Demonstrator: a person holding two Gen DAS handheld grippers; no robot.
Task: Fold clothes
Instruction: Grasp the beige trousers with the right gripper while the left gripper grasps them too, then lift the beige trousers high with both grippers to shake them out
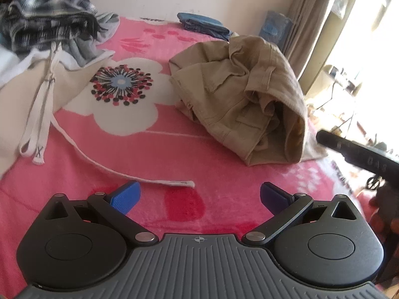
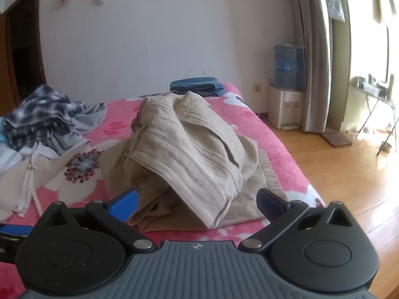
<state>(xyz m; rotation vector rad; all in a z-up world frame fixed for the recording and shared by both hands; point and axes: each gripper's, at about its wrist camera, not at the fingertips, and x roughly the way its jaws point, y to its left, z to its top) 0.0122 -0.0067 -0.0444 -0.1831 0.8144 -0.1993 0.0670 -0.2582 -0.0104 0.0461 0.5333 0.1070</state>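
Observation:
A crumpled heap of beige trousers (image 1: 239, 99) lies on the pink flowered blanket (image 1: 149, 149); it also shows in the right wrist view (image 2: 189, 154). My left gripper (image 1: 199, 196) is open and empty, low over the blanket, short of the trousers and to their left. My right gripper (image 2: 197, 204) is open and empty, just in front of the near edge of the trousers. The right gripper's black body shows at the right edge of the left wrist view (image 1: 361, 157).
A white garment with long straps (image 1: 37, 104) lies at the left. A plaid and grey clothes pile (image 1: 49, 22) sits at the back left. Folded blue jeans (image 2: 197, 87) lie by the wall. The bed's right edge drops to a wooden floor (image 2: 349, 174); a water dispenser (image 2: 286, 87) stands beyond.

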